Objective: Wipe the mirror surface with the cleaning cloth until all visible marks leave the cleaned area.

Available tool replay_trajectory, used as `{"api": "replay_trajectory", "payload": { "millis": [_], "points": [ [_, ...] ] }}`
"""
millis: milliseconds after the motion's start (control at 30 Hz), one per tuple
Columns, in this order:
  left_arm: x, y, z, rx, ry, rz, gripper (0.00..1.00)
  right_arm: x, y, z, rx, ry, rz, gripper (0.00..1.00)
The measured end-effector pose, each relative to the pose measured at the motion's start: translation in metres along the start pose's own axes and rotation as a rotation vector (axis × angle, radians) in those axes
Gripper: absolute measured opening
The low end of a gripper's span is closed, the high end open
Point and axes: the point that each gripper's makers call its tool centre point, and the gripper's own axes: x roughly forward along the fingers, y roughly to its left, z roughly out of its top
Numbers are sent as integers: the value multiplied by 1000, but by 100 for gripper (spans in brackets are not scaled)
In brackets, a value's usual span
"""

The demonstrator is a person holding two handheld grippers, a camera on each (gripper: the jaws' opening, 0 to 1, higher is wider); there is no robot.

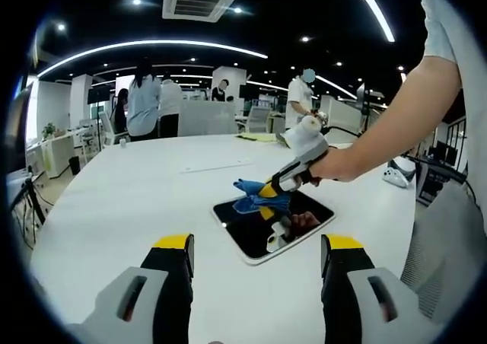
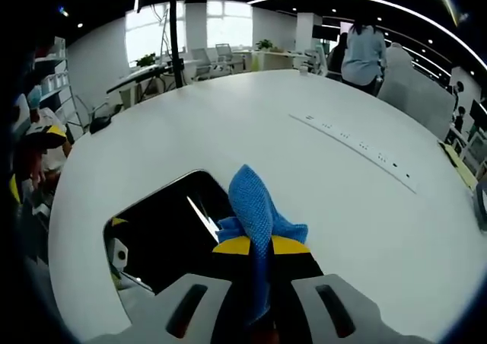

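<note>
A flat dark mirror (image 1: 275, 224) with a pale rim lies on the white table (image 1: 137, 199). In the left gripper view, the right gripper (image 1: 268, 191), held in a person's hand, is shut on a blue cleaning cloth (image 1: 253, 195) that rests on the mirror's far left part. My left gripper (image 1: 259, 254) hovers near the table's front, jaws wide apart with nothing between them. In the right gripper view, the right gripper (image 2: 260, 245) pinches the blue cloth (image 2: 257, 207) at the edge of the mirror (image 2: 167, 226), which lies to the left.
Several people stand at desks beyond the table's far edge (image 1: 152, 93). Yellow-green papers (image 1: 257, 137) lie at the table's far side. A strip of small sockets (image 2: 358, 148) runs across the table to the right of the cloth. Office desks and chairs (image 2: 152, 74) stand past the table.
</note>
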Motion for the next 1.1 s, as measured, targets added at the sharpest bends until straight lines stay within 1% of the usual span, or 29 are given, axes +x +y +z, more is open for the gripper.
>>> {"api": "replay_trajectory", "payload": {
  "millis": [400,667,1100],
  "points": [
    [0,-2,-2,7,7,-7,67,-6,-9,-7,1,3,-14,2],
    [2,-3,0,10,3,-14,67,-11,-16,-11,10,6,-26,2],
    [3,-6,1,17,5,-22,67,-25,-36,-26,20,24,-60,2]
  ]
}}
